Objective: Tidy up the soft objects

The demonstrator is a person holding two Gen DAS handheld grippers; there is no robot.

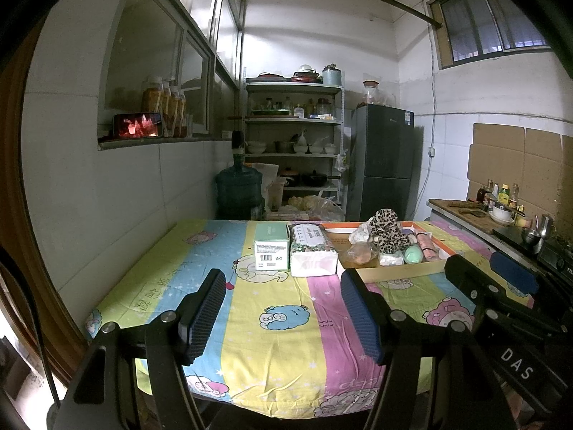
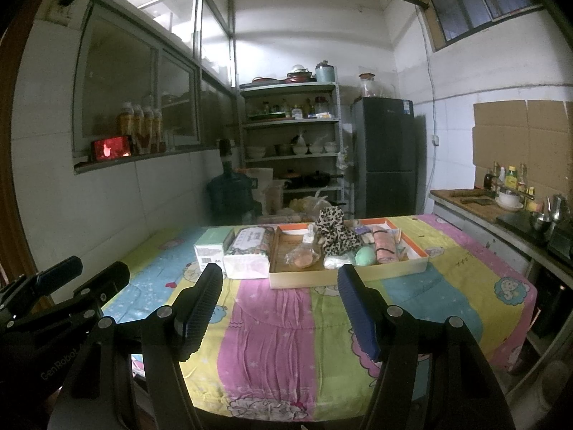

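Soft objects sit in a shallow cardboard tray (image 2: 347, 275) with an orange inner rim, used here as the landmark. Leopard-print cloth (image 2: 335, 233): bunched, heaped upright near tray centre, tallest item. Clear bag with orange contents (image 2: 303, 257): crumpled, left of the cloth, toward the tray's near wall. White wad (image 2: 336, 261): just beside the near wall. Green ball (image 2: 365, 256): right of the wad, touching it. Pink roll (image 2: 385, 247): lying lengthwise, right of the ball.

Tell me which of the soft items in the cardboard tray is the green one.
The round mint-green ball near the tray's front edge, between the white bundle and the pink roll. Nothing else in the tray is green.
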